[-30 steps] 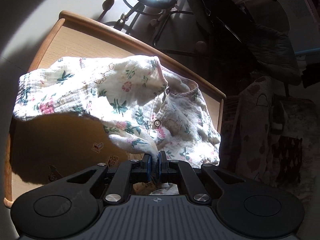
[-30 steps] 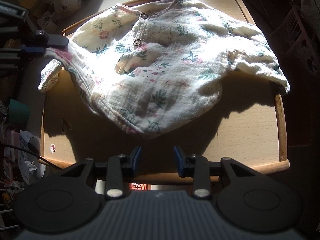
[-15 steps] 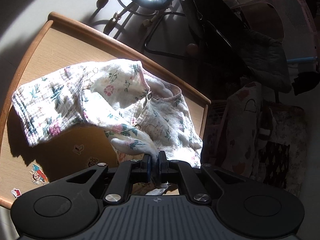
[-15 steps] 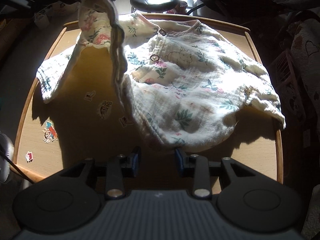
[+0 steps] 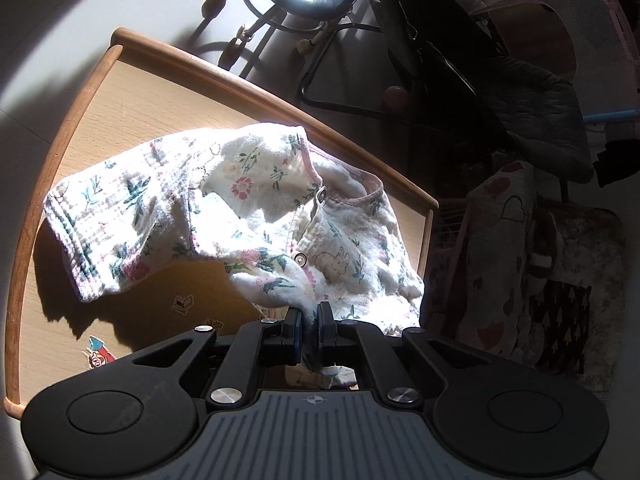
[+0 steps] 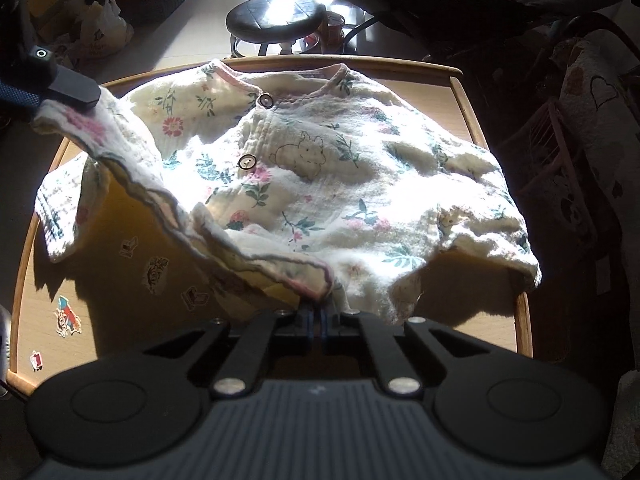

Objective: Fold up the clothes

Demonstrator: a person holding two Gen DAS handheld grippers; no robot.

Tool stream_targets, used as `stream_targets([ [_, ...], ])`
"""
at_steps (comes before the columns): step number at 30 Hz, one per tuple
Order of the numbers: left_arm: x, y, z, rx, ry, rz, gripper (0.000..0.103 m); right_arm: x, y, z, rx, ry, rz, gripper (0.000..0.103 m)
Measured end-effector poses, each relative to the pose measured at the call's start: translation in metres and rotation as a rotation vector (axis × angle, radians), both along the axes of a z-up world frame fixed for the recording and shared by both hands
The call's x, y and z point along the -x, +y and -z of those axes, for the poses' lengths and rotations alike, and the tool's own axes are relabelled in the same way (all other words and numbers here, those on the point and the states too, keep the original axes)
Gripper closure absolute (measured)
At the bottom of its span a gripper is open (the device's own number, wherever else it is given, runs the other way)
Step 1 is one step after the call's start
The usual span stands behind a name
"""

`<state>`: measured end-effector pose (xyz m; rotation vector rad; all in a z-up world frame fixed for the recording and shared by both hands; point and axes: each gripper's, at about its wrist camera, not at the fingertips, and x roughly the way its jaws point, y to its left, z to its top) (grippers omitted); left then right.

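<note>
A white floral baby shirt (image 6: 328,184) with two buttons and a pink-trimmed neck lies on a small wooden table (image 6: 496,328). My left gripper (image 5: 308,324) is shut on the shirt's (image 5: 256,208) hem corner and holds it lifted off the table; it shows at the upper left of the right wrist view (image 6: 52,92). My right gripper (image 6: 315,318) is shut on the shirt's pink-trimmed bottom hem at the near edge. The hem stretches taut between the two grippers above the table. One sleeve hangs over the table's right edge.
The table (image 5: 132,92) has a raised wooden rim and several stickers (image 6: 66,316) on its top. A round black stool (image 6: 276,16) stands beyond the far edge. A dark chair and patterned fabric (image 5: 516,264) crowd the right side.
My right gripper has moved forward and shut on the bottom hem; it was open and clear of the shirt before. My left gripper has lowered its held corner and drawn it leftward.
</note>
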<state>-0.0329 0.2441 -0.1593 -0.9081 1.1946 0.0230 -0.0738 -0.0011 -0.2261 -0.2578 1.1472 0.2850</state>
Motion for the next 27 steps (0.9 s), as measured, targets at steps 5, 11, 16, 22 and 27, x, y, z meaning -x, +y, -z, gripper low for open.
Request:
stream_targets([
  [5, 0.01, 0.001, 0.005, -0.028, 0.027, 0.011, 0.097, 0.001, 0.002, -0.018, 0.09, 0.072, -0.245, 0.1],
  [11, 0.037, 0.0, 0.021, -0.045, 0.092, 0.019, 0.097, 0.021, 0.021, -0.033, 0.354, 0.089, -0.731, 0.1],
  [16, 0.061, -0.007, 0.042, -0.08, 0.164, 0.022, 0.096, 0.036, 0.038, -0.029, 0.462, 0.064, -0.947, 0.099],
  [22, 0.073, 0.009, 0.064, -0.147, 0.225, -0.044, 0.096, 0.038, 0.038, -0.018, 0.319, 0.037, -0.821, 0.09],
  [27, 0.064, 0.032, 0.063, -0.203, 0.233, -0.093, 0.096, 0.038, 0.002, -0.023, 0.111, 0.099, -0.56, 0.071],
])
